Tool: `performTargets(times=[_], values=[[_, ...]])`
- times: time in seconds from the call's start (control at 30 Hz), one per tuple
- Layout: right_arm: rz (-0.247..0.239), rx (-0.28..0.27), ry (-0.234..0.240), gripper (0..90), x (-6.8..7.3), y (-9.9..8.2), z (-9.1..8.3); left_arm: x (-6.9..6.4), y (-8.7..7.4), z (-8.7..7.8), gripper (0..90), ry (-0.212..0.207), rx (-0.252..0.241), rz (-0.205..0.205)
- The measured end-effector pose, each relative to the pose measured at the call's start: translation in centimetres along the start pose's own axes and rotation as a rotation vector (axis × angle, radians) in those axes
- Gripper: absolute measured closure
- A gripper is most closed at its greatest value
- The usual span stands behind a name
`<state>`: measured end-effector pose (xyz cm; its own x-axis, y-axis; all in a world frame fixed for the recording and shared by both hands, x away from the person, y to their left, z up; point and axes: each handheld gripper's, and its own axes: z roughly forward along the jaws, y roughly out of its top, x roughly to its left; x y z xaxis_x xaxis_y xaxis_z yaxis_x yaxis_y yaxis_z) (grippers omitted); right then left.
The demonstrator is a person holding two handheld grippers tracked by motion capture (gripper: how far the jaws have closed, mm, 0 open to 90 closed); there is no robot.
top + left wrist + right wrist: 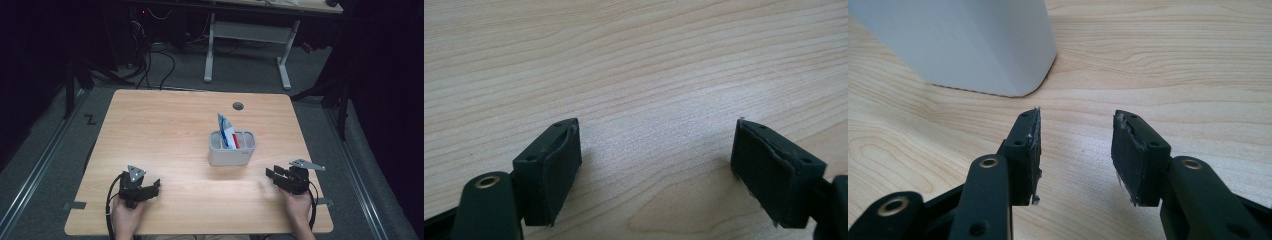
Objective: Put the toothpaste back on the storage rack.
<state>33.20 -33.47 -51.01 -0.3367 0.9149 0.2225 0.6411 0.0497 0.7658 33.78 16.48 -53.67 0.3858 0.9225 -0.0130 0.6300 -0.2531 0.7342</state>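
In the high view, the left gripper [150, 189] rested low on the wooden table [165, 130], held by the person's left hand [126, 216] near the front edge. Its jaws pointed to the right across the board and held nothing. The right gripper [272, 176] sat at the far side of the same front strip in the right hand [298, 205], its jaws aimed left and slightly away from the person. Between the two, and a little beyond both, stood a grey container [232, 148] with a blue, white and red packet [226, 131] sticking upright out of its left part. The container was nearer the right gripper than the left, ahead and to the left of the right jaws and apart from them.

In the left gripper view, the left gripper [656, 167] had its jaws spread wide, with bare wood grain between and ahead of them. Nothing was gripped.

In the right gripper view, the right gripper [1075, 150] had its jaws parted about halfway, with nothing between them but table. The grey container [963, 42] rose just ahead and to the left of the left-hand jaw, its rounded corner near the jaw tip without touching it.
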Motion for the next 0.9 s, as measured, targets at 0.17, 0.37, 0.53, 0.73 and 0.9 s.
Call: performTargets(times=[0.17,0.37,0.53,0.73,0.9], values=[[-0.02,0.016,-0.018,54.5,0.1,-0.1,0.4,0.0,0.0,0.0,20.7,0.0,0.0,0.0],[-0.038,0.028,-0.037,54.0,0.3,-0.2,0.9,0.0,0.0,0.0,20.7,0.0,0.0,-0.001],[-0.059,0.042,-0.053,53.4,0.5,-0.2,1.3,0.0,0.0,0.0,20.7,0.0,0.0,-0.002],[-0.082,0.061,-0.076,52.3,0.6,-0.3,1.9,0.0,0.0,0.0,20.7,-0.001,-0.001,-0.002],[-0.104,0.065,-0.094,51.3,0.8,-0.4,2.3,0.0,0.0,0.0,20.7,-0.001,-0.001,-0.002]])
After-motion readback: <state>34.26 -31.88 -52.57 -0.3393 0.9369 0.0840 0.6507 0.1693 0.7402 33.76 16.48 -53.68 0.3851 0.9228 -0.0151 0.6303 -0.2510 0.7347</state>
